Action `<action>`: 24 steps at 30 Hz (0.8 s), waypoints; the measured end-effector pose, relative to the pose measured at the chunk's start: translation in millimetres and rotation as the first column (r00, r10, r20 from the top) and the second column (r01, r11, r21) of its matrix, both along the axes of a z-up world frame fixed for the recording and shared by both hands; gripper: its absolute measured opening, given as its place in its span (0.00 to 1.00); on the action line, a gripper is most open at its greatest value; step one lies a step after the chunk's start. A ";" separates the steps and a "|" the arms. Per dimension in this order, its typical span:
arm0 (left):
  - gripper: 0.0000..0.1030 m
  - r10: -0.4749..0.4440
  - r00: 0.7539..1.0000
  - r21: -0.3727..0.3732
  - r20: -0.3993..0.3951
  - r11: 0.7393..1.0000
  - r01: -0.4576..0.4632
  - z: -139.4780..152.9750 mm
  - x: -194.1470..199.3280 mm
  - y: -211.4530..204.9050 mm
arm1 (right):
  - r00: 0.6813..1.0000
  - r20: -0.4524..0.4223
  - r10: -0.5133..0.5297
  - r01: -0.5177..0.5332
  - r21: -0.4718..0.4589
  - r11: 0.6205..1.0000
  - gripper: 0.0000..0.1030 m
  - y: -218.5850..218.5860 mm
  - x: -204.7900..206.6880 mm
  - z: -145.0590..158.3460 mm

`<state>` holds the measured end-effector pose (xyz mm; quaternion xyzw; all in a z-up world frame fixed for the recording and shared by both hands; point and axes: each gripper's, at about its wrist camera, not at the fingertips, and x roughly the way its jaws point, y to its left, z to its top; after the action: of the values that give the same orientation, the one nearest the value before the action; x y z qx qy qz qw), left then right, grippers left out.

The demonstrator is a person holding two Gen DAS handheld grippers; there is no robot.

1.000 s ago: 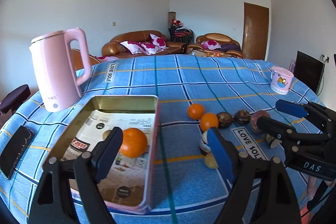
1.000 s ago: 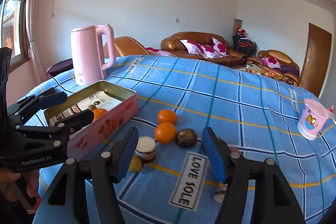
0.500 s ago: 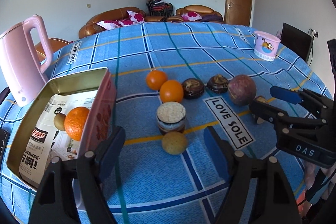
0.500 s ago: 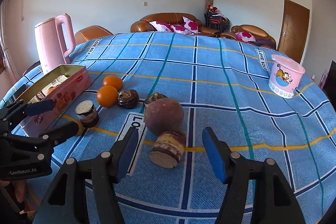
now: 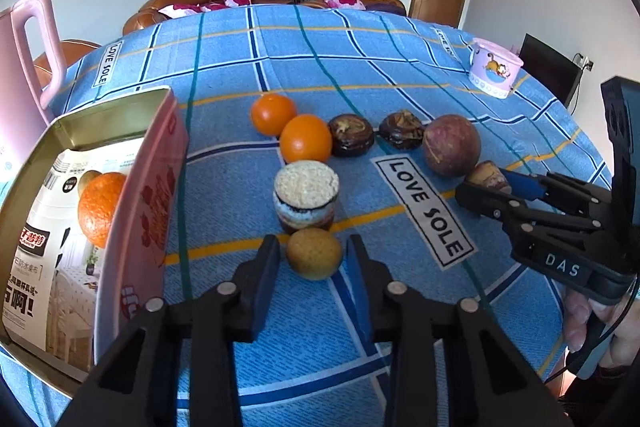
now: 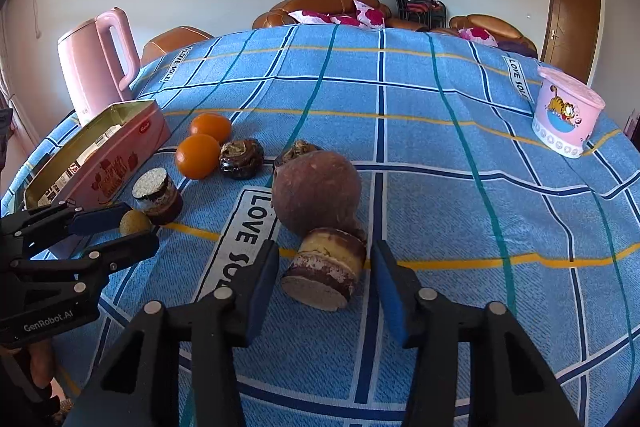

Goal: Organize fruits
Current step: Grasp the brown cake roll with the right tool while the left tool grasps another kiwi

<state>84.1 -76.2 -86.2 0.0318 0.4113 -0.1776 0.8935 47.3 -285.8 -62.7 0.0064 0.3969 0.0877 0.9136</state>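
Change over the last second: both claws lowered from a wider view of the table onto the fruit row, jaws narrowing. Far left, pink rectangular metal tin [image 5: 152,187], paper-lined, holding one round orange [image 5: 100,211] and a small pale fruit behind it. Left gripper [image 5: 312,259], formerly wide open, now clamped on the small round yellow-brown fruit [image 5: 314,254], which rests on the cloth just in front of a crumb-topped brown cylinder. Right gripper [image 6: 324,267], jaws closing, with the short brown-and-cream cut cylinder [image 6: 324,273] between them, lying on its side; a sliver of gap shows at each pad, so no grip yet. Judgement: two pickups begun together, tin the likely destination. Surface: round table under a blue checked tablecloth [image 5: 280,47] printed LOVE SOLE; pink electric kettle [image 6: 94,63] left, pink cartoon cup [image 6: 564,111] right. Room: white walls, brown leather sofas [image 6: 320,7], brown wooden door [image 6: 574,23].
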 end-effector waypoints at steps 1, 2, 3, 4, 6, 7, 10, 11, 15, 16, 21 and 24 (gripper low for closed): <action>0.29 -0.003 1.000 0.006 0.003 1.000 0.003 0.0 -0.6 -1.1 | 1.000 -0.003 0.002 -0.002 0.010 1.000 0.42 -1.2 0.1 -0.1; 0.29 -0.003 1.000 0.011 0.006 1.000 0.002 0.0 -1.0 -1.9 | 1.000 -0.005 0.003 -0.003 0.017 1.000 0.42 -2.1 0.0 -0.3; 0.29 -0.003 1.000 0.012 0.010 1.000 0.003 0.2 -1.6 -2.0 | 1.000 -0.005 0.007 -0.007 0.022 1.000 0.42 -2.3 0.1 -0.6; 0.29 -0.005 1.000 0.011 0.013 1.000 0.005 0.6 -2.0 -1.5 | 1.000 -0.004 0.011 -0.011 0.025 1.000 0.42 -1.9 -0.5 -0.5; 0.28 -0.006 1.000 0.005 0.023 1.000 0.005 2.0 -3.3 -0.6 | 1.000 0.010 0.016 -0.016 0.030 0.999 0.42 -1.9 -2.6 0.8; 0.28 -0.003 0.999 0.006 0.032 1.000 0.003 2.7 -4.3 -0.5 | 1.000 0.017 0.018 -0.018 0.035 0.999 0.42 -2.0 -3.4 1.5; 0.28 0.002 0.998 0.008 0.068 1.000 -0.002 6.2 -8.5 -0.3 | 0.999 0.043 0.022 -0.024 0.051 0.998 0.42 -3.3 -6.5 3.8; 0.28 0.004 0.997 0.009 0.078 1.000 -0.004 7.1 -9.6 0.1 | 0.998 0.051 0.023 -0.026 0.053 0.998 0.42 -3.6 -7.6 4.8; 0.28 0.010 0.994 0.008 0.113 1.000 -0.011 10.0 -13.1 1.3 | 0.996 0.082 0.031 -0.035 0.046 0.998 0.42 -2.3 -11.5 7.8; 0.28 0.012 0.993 0.008 0.119 1.000 -0.013 10.5 -13.5 1.2 | 0.995 0.091 0.035 -0.039 0.044 0.998 0.42 -1.8 -12.5 8.5; 0.28 0.021 0.988 0.006 0.151 1.000 -0.022 12.8 -16.8 1.8 | 0.991 0.125 0.051 -0.056 0.041 0.998 0.42 -0.5 -16.1 11.3; 0.28 0.027 0.986 0.005 0.163 1.000 -0.028 14.0 -18.2 2.6 | 0.987 0.150 0.059 -0.065 0.037 0.997 0.42 0.0 -19.5 13.4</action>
<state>65.8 -73.6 -72.2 0.0437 0.3379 -0.1606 0.9263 27.8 -285.8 -49.3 0.0064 0.3258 0.1246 0.9372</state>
